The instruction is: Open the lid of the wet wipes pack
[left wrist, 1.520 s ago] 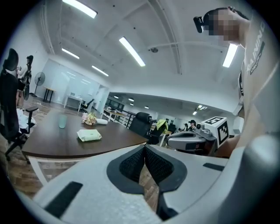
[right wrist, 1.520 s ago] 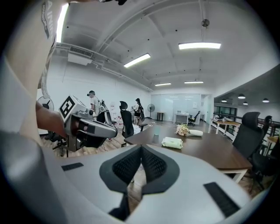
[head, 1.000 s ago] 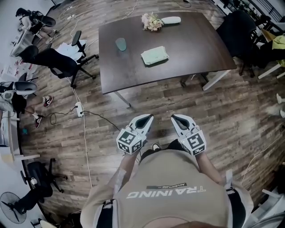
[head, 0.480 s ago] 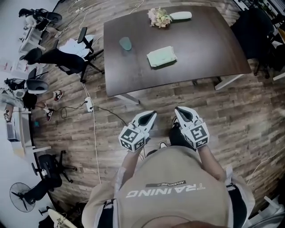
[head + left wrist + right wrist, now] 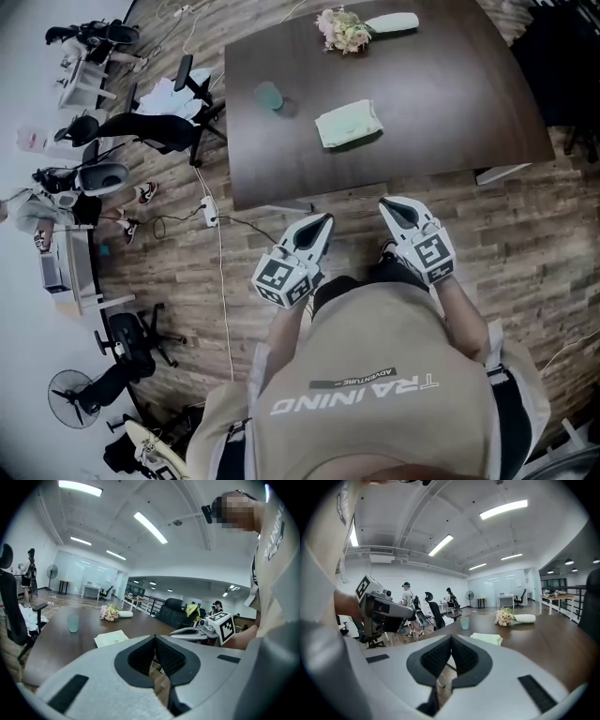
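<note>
The pale green wet wipes pack lies flat near the middle of the dark brown table; it also shows as a flat pack in the left gripper view and as a pale pack in the right gripper view. My left gripper and right gripper hang side by side over the wooden floor, just short of the table's near edge, well apart from the pack. Both have their jaws shut with the tips together and hold nothing.
On the table stand a teal cup left of the pack and a flower bouquet with a white wrap at the far edge. Black office chairs and a power strip with cables sit on the floor to the left.
The person has walked toward the table; both grippers have come forward with the body and now sit close to the table's near edge. Their jaws stayed shut.
</note>
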### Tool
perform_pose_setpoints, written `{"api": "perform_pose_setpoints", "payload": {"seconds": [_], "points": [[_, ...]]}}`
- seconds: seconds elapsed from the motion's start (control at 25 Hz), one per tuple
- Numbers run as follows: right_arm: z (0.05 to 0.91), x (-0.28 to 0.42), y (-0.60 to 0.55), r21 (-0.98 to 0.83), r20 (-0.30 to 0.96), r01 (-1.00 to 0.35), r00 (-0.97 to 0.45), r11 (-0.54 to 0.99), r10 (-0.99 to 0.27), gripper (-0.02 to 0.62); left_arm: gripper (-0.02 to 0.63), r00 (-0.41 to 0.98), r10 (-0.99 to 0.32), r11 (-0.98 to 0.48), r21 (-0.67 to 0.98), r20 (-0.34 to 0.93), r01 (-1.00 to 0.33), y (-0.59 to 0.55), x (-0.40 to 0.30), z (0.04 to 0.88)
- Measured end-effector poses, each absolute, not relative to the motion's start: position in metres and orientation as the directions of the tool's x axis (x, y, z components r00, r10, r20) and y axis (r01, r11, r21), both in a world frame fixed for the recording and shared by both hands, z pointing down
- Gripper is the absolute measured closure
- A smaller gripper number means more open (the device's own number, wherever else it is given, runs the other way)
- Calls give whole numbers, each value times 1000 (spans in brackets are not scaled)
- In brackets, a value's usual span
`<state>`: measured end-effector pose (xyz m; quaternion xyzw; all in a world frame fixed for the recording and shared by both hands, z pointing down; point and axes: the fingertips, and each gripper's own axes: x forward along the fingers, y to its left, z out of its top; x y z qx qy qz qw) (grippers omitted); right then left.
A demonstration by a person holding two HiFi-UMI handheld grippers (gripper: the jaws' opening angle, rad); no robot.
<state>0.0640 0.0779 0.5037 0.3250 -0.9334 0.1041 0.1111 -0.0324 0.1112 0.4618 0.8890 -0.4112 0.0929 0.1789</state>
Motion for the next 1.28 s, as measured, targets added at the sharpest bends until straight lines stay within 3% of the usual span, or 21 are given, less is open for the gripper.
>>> {"api": "perform_pose_setpoints", "payload": {"seconds": [0.64,0.88,1.28], "points": [[507,66,17,-121,297,-616,-771,779,-563,581,597,666,-659,-591,307,350,-746,43,-24,501],[506,65,-12,-79,358,-646,-729,760,-583,581,597,722,-633,-660,293,279,-692,-12,-20,483],[476,28,-105,195,394,-640,-643,744,-657,580,597,735,-631,-686,264,247,-678,-90,-65,470]]}}
